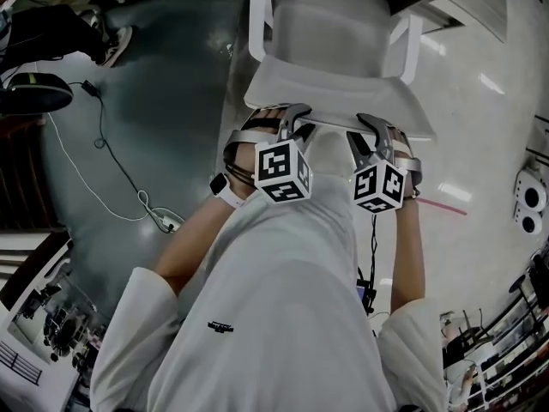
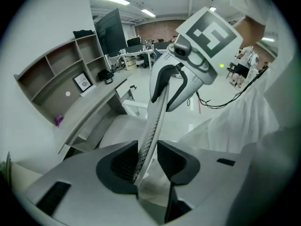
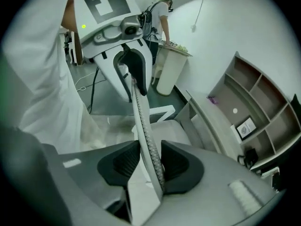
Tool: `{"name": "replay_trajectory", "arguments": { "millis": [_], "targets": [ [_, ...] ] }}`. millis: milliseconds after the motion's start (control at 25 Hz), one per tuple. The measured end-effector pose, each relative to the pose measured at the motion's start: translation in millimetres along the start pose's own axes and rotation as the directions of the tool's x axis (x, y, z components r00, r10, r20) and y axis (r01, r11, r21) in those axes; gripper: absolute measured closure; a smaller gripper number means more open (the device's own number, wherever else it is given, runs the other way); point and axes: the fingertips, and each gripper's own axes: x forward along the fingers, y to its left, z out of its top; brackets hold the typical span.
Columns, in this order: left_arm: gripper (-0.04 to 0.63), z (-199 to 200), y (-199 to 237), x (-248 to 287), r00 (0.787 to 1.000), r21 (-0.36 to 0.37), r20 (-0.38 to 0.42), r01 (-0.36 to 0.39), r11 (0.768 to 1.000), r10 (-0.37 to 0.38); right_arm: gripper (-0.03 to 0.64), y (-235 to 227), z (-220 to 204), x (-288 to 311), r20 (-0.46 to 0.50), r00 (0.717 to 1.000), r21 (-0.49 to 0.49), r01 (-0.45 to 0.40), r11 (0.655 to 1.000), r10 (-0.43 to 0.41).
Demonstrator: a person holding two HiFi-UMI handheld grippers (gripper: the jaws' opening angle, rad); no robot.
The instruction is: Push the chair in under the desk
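Observation:
A white chair stands in front of me, its seat (image 1: 330, 24) toward the desk (image 1: 467, 11) and its backrest (image 1: 343, 93) nearest me. Both grippers sit side by side on the backrest's top edge. My left gripper (image 1: 287, 125) straddles that edge (image 2: 154, 124); the rim leans on one pad and a gap shows at the other, so the left gripper (image 2: 146, 161) is open. My right gripper (image 1: 375, 134) straddles the edge (image 3: 141, 121) too. One pad touches the rim with a gap on the other side, so the right gripper (image 3: 150, 166) is open.
A grey desk top (image 2: 94, 112) with an open shelf unit (image 2: 61, 74) runs along the wall. A cable (image 1: 103, 170) and a power strip (image 1: 167, 221) lie on the floor at left. A red line (image 1: 446, 206) marks the floor at right. A bin (image 3: 171, 69) stands behind.

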Motion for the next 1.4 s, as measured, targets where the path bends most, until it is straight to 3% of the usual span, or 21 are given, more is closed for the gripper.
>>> {"name": "replay_trajectory", "arguments": {
  "millis": [240,440,1200,1400],
  "targets": [
    [0.459,-1.2,4.6,2.3,0.999,-0.011,-0.001,-0.046,0.999,0.046,0.472,0.8,1.6,0.9,-0.019,0.999,0.004,-0.027,1.0,0.027],
    [0.454,-2.3,10.7,6.1,0.998,-0.039,0.0,-0.07,0.997,0.07,0.469,-3.7,2.1,5.8,-0.006,1.0,0.01,0.0,1.0,0.0],
    [0.449,18.1,71.4,31.7,0.999,-0.053,-0.003,-0.032,0.998,0.032,0.468,-67.4,5.2,30.8,0.028,0.998,-0.022,0.056,0.998,-0.056],
    [0.449,27.3,90.7,40.4,0.998,-0.037,0.01,-0.056,0.998,0.056,0.468,-88.9,4.4,37.8,0.031,0.997,-0.021,0.066,0.998,-0.065]
  ]
}}
